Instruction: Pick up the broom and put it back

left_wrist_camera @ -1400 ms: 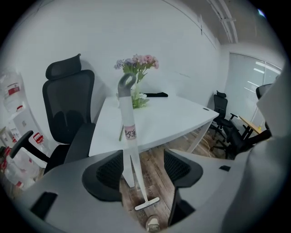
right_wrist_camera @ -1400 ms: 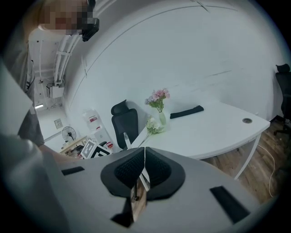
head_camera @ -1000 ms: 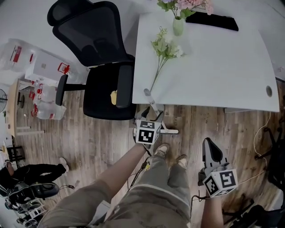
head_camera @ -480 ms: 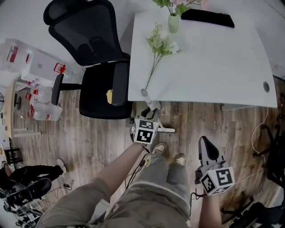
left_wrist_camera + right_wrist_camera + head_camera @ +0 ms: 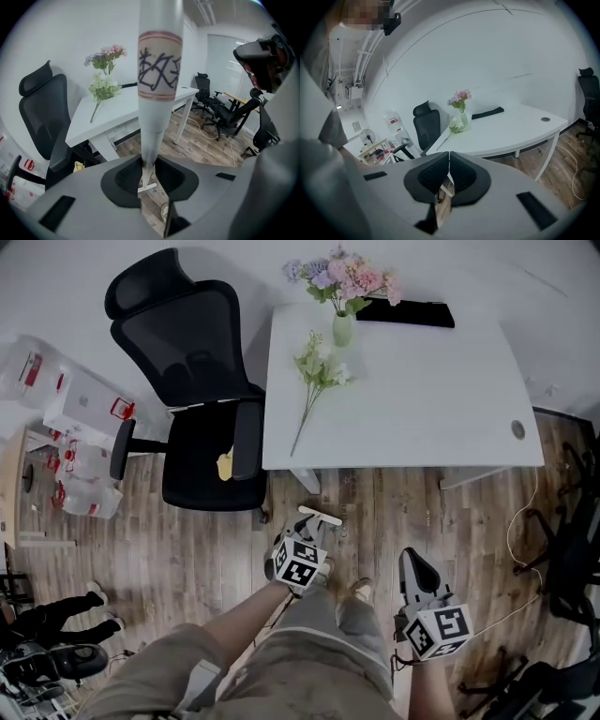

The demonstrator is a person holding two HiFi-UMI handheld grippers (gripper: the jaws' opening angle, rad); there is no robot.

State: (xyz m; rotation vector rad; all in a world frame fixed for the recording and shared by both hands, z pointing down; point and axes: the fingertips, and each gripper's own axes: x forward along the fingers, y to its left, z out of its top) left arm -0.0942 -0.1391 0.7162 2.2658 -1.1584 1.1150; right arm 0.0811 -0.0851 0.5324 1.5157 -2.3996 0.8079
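The broom [image 5: 158,93] stands in the left claw [image 5: 147,165]. Its white handle, with a taped band of scribbled marks, passes between the two dark pads, and the jaws are closing on it. In the left gripper view the handle fills the upper middle of the frame and narrows down into the gap. Its long axis therefore runs close to the line the claw points along, steeply down toward the wooden floor [image 5: 197,540]. A small crosspiece shows beyond the tips.

In the head view the left claw [image 5: 311,538] hangs just ahead of the person's feet. A short white piece of the broom [image 5: 319,516] pokes out on its far side, near the front edge of the white table [image 5: 422,399]. A black chair [image 5: 202,381] stands to the left of the table.

The right claw [image 5: 412,561] is on the right, well apart from the broom. In its own view the right claw [image 5: 449,159] has its pads pressed together on nothing.

The left hand looks like the one to carry. The grip runs along the handle, not across it, so the handle may slide or swing between the pads. No view shows where the broom belongs.
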